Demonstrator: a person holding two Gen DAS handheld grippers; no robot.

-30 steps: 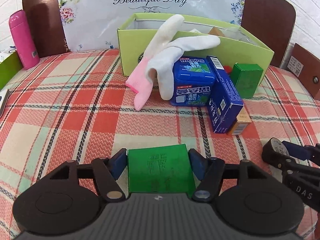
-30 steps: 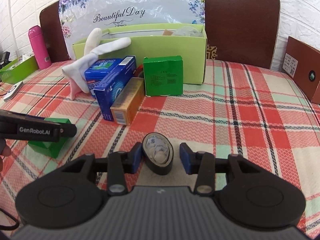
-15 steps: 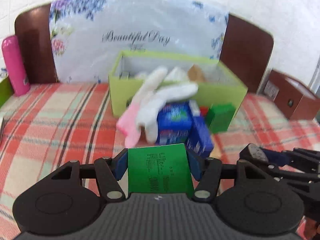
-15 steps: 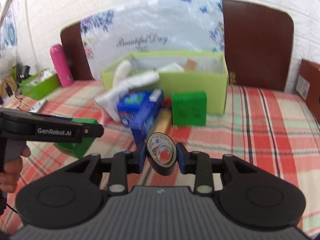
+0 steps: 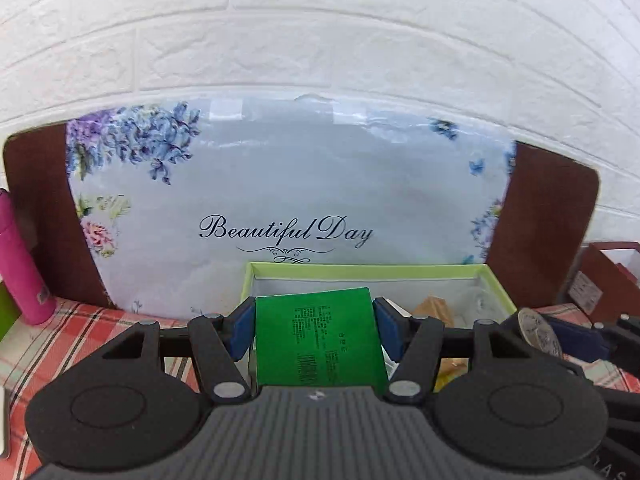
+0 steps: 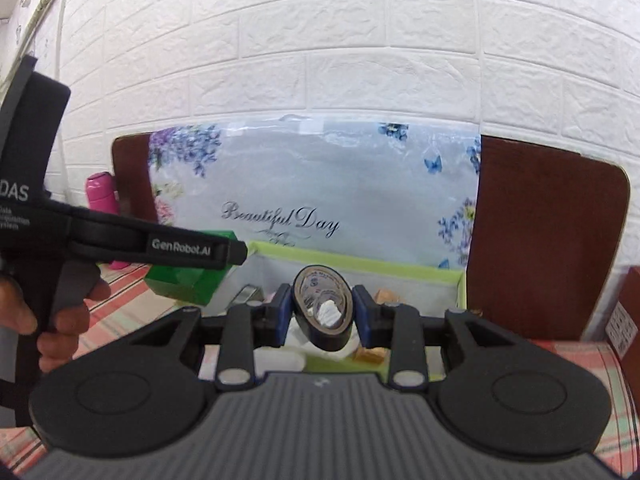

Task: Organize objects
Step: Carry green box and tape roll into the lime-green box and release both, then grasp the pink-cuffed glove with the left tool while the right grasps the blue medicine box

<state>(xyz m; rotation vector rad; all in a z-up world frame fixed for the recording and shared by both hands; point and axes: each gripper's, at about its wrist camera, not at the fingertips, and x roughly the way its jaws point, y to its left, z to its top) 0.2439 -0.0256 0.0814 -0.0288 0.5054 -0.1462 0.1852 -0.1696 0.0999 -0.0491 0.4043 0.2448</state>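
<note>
Currently both tools carry a load above the near edge of the lime-green box (image 5: 366,270), which serves as the landmark for every position below.

Left gripper (image 5: 315,330): its jaws are clamped on the two side faces of the green carton (image 5: 316,338), which is held off the table in front of the lime-green box. Judge this carton as light, stiff paperboard with smooth printed faces. You hold it across its width near the middle, which appears correct. Avoid extra squeeze, since thin walls would probably dent, and avoid tilting, since a glossy surface may slip.

Right gripper (image 6: 322,306): its jaws stand narrow, closed on the flat sides of the black tape roll (image 6: 323,307), which stands on edge between the pads, over the near wall of the lime-green box. Judge the roll as light, fairly rigid and rounded. Gripped across its flat faces it should stay put; gripped on the curved rim it would likely rotate out.

Inside the lime-green box you can see a tan item (image 5: 432,308) and other pale contents, not clearly identifiable. Release each load low over a free spot inside.
</note>
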